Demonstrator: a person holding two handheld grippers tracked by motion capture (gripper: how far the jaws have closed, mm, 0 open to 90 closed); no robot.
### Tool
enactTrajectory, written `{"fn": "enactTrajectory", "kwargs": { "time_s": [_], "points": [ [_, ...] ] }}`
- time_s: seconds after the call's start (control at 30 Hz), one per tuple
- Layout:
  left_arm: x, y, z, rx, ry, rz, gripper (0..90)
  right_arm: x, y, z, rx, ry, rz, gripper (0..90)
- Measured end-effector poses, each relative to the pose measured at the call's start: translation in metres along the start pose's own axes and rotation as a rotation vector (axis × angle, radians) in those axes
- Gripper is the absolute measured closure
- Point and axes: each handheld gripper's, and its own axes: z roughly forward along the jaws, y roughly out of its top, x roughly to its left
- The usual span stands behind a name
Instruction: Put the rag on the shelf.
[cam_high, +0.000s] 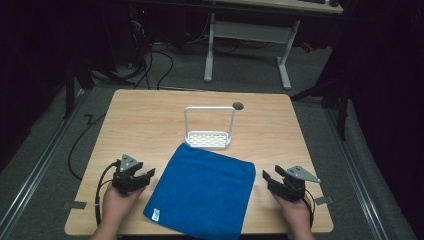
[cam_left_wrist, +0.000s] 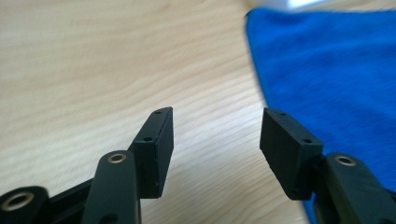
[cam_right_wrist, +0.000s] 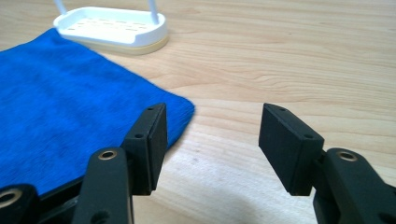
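Observation:
A blue towel (cam_high: 202, 187) lies flat on the wooden table (cam_high: 140, 115), with a small white tag near its front left corner. My left gripper (cam_high: 147, 173) rests just off the towel's left edge, open, with bare wood between its jaws; the left gripper view has the towel (cam_left_wrist: 336, 70) at the right and my own gripper (cam_left_wrist: 216, 135) in front of it. My right gripper (cam_high: 270, 176) sits just off the towel's right edge, also open and holding nothing. In the right gripper view the towel's corner (cam_right_wrist: 70, 102) lies left of my gripper (cam_right_wrist: 212, 133).
A white perforated rack with a tall wire loop handle (cam_high: 208, 138) stands just behind the towel, visible too as a white tray (cam_right_wrist: 112, 29). A dark round hole (cam_high: 238, 105) marks the table's far side. Beyond the table are a white desk frame and cables on the floor.

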Motion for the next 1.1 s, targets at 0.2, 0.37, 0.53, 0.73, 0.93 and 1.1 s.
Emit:
{"fn": "enactTrajectory", "kwargs": {
  "time_s": [0.2,0.37,0.53,0.73,0.93,1.1],
  "points": [
    [-0.0006,0.0026,0.0029,-0.015,0.003,0.007,44.7,0.0064,0.0003,0.0015,0.007,-0.005,-0.048,43.0],
    [-0.0001,0.0025,0.0002,-0.019,0.006,0.011,44.6,0.0071,-0.0003,0.0035,0.013,0.007,-0.045,43.2],
    [0.0018,0.0022,0.0017,-0.014,0.01,0.006,44.3,0.0053,-0.0004,0.0027,0.014,0.011,-0.037,43.6],
    [0.0047,0.0014,-0.0002,-0.017,0.032,0.003,43.1,0.0055,-0.0002,0.0036,0.019,0.018,-0.029,44.3],
    [0.0061,0.0015,-0.0011,-0.03,0.035,-0.005,43.8,0.0073,-0.0012,0.0054,0.026,0.036,-0.046,44.4],
    [0.003,0.0023,-0.0009,-0.043,0.021,-0.003,45.9,0.0086,-0.0003,0.0052,0.024,0.042,-0.049,44.4]
  ]
}}
